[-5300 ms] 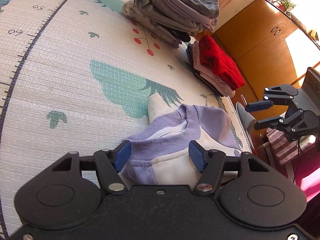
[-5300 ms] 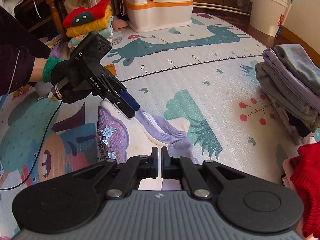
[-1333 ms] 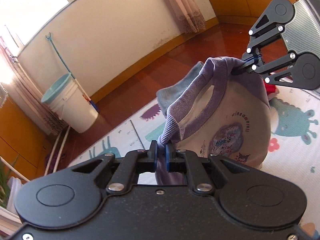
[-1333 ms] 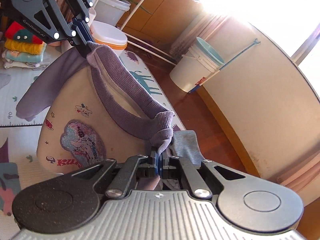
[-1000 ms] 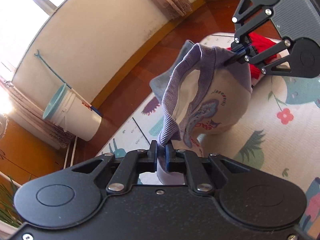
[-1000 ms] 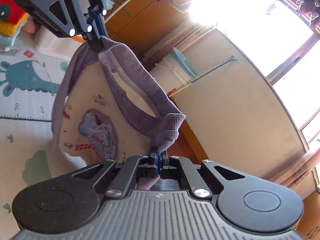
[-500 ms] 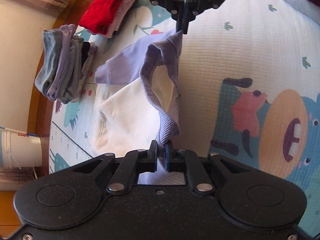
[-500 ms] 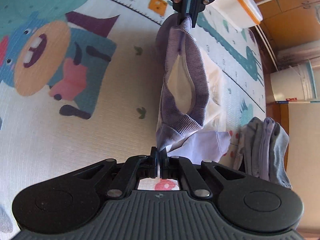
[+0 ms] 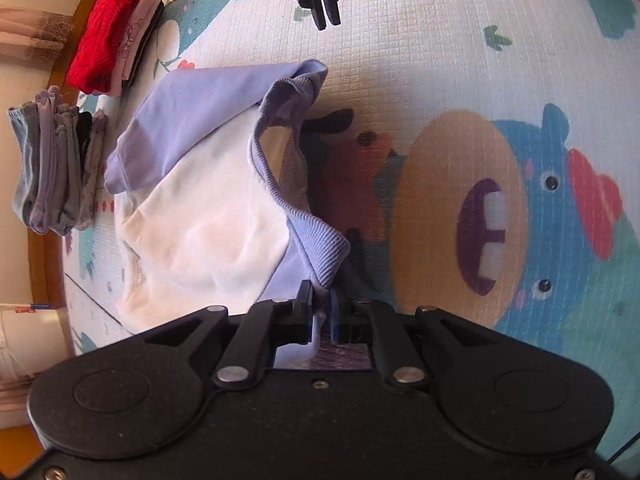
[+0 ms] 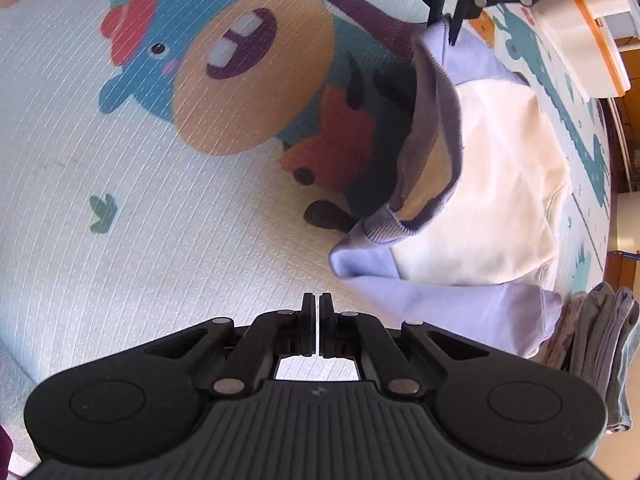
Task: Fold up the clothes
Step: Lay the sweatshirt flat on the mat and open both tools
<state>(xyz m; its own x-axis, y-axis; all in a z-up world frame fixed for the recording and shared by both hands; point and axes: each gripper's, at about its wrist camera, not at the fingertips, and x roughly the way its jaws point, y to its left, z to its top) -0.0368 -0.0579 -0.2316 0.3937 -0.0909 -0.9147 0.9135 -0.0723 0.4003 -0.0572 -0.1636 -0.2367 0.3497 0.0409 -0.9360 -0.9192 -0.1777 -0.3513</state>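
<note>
The sweatshirt [image 9: 208, 216] was soft matt cotton with a ribbed knit collar [image 9: 316, 240]; the play mat [image 9: 420, 60] was embossed, faintly glossy foam.

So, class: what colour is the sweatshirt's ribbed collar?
Purple; the collar shows best in the left wrist view.

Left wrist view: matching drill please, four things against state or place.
1 left claw
2 right claw
3 sweatshirt
4 red knit

a beside the grey pile
b shut, empty
c shut on the purple collar
d body spread on the play mat

Pairs: 1-c, 2-b, 3-d, 4-a
</note>
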